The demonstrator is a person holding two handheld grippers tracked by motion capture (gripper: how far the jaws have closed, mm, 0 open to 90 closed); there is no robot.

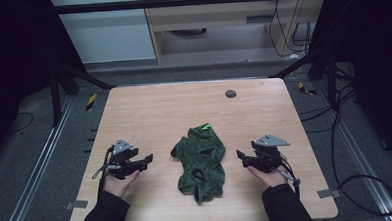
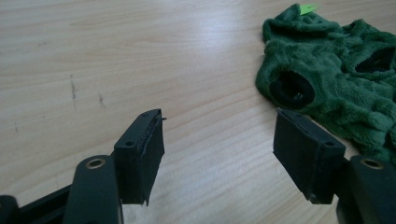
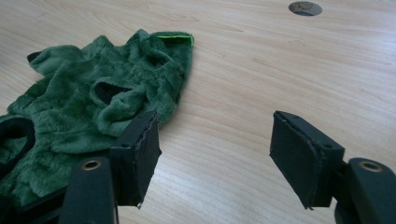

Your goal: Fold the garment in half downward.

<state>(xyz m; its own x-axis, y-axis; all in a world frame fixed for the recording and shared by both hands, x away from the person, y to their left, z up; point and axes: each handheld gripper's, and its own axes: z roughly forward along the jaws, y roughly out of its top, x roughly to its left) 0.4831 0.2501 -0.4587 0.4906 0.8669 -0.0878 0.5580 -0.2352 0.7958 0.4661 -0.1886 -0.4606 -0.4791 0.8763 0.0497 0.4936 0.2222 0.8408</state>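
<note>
On the counter [image 1: 149,112], a green fleece garment [image 1: 201,160] lies between left gripper [image 1: 145,159] at nine o'clock and right gripper [image 1: 242,156] at three, both spread, empty; the right gripper view reveals its neon tag [image 3: 175,38].

We see the garment [image 1: 201,160] lying on the table [image 1: 159,107] between our left gripper [image 1: 145,159] and right gripper [image 1: 241,156].

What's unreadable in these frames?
- Green fleece garment: underside hidden by its own folds, high view; cut off by the right edge in the left gripper view, left edge in the right gripper view.
- Bright green tag: any print too small.
- Dark round disc: too small to identify.
</note>
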